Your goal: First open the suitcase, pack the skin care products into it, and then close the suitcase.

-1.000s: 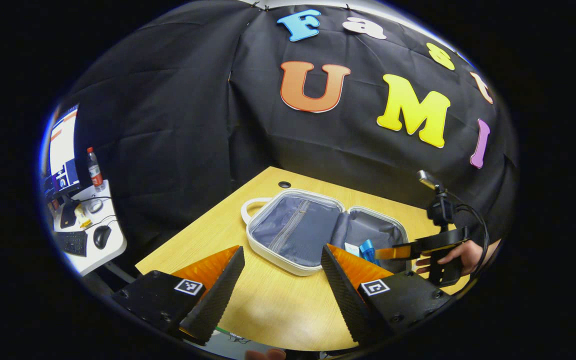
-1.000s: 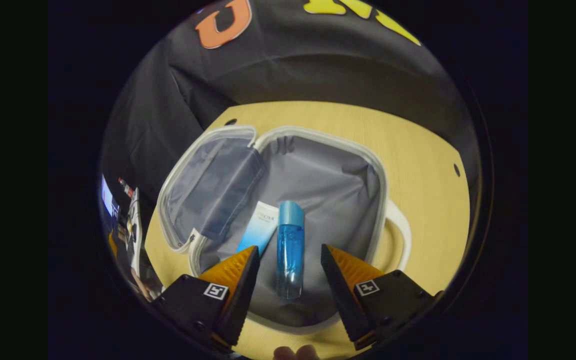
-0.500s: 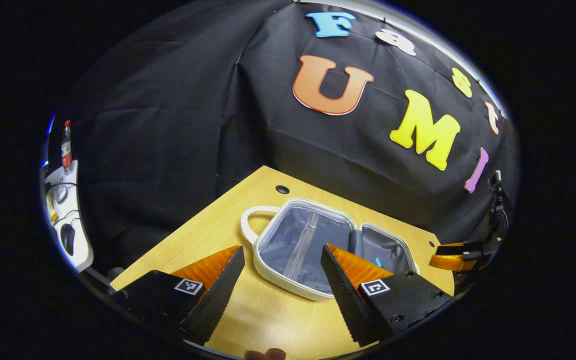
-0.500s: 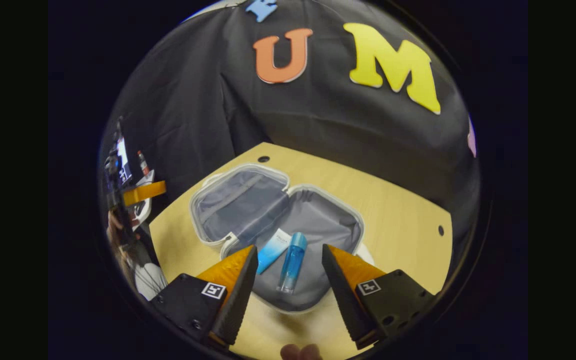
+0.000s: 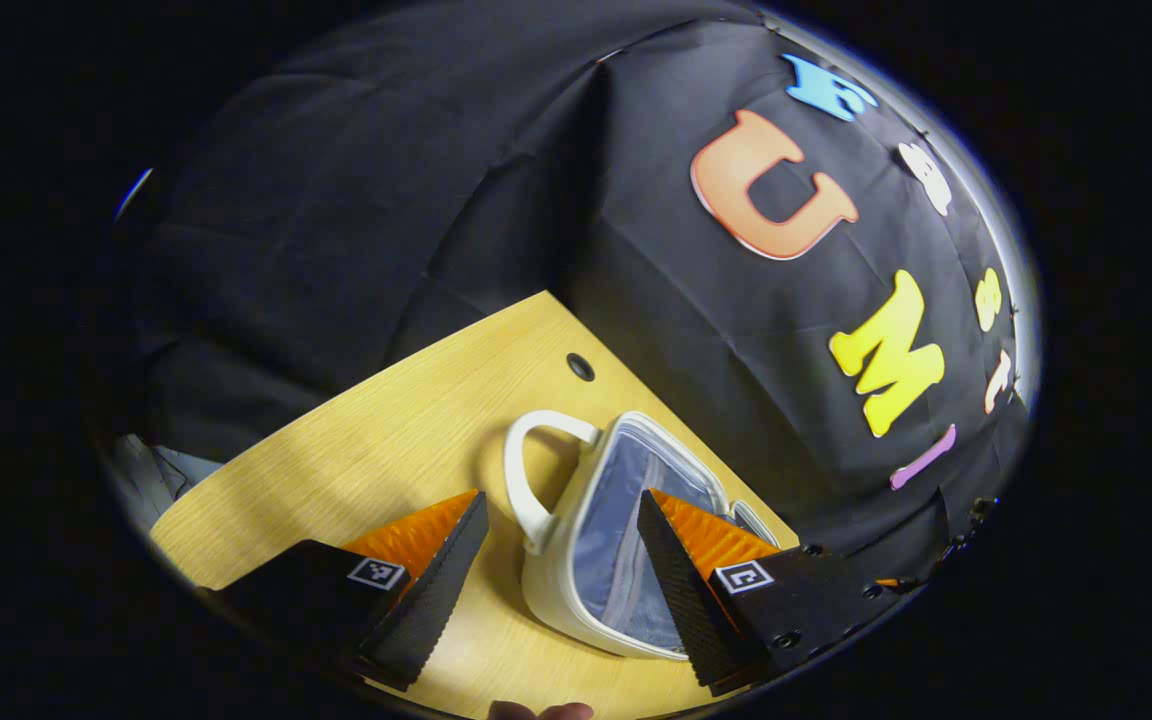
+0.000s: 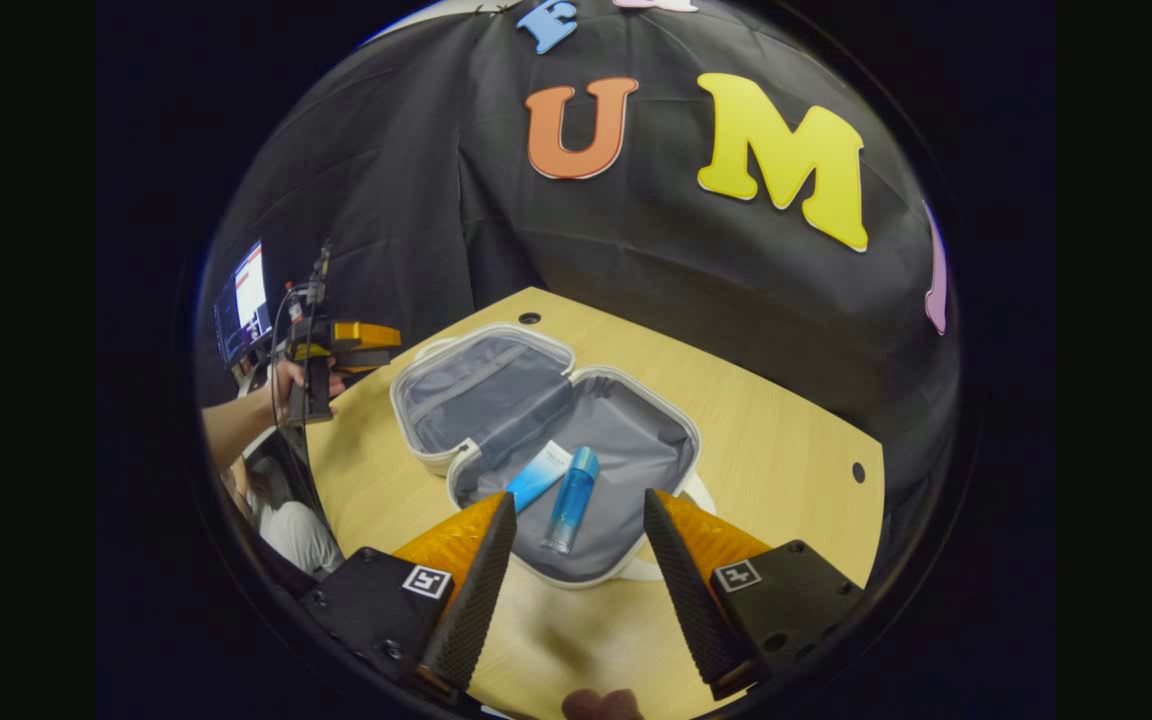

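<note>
The suitcase point(image 6: 546, 440) lies wide open on the wooden table point(image 6: 786, 440), both grey-lined halves flat, so the opening step looks done. In the nearer half rest a blue bottle point(image 6: 570, 500) and a white-and-blue tube point(image 6: 540, 476), side by side and touching or nearly so; the packing seems finished too, as no other product is seen on the tabletop.

The right gripper point(image 6: 576, 560) hangs above the case's near edge, fingers spread, holding nothing. Over on the far side, the left gripper point(image 6: 361, 343) is held in a hand point(image 6: 288, 385) near the lid half; in its own view the left gripper's fingers are likewise apart and empty, framing the white handle point(image 5: 526, 480) and the lid's rim.

What's left, by the look of it: swing the lid over and close the case.
</note>
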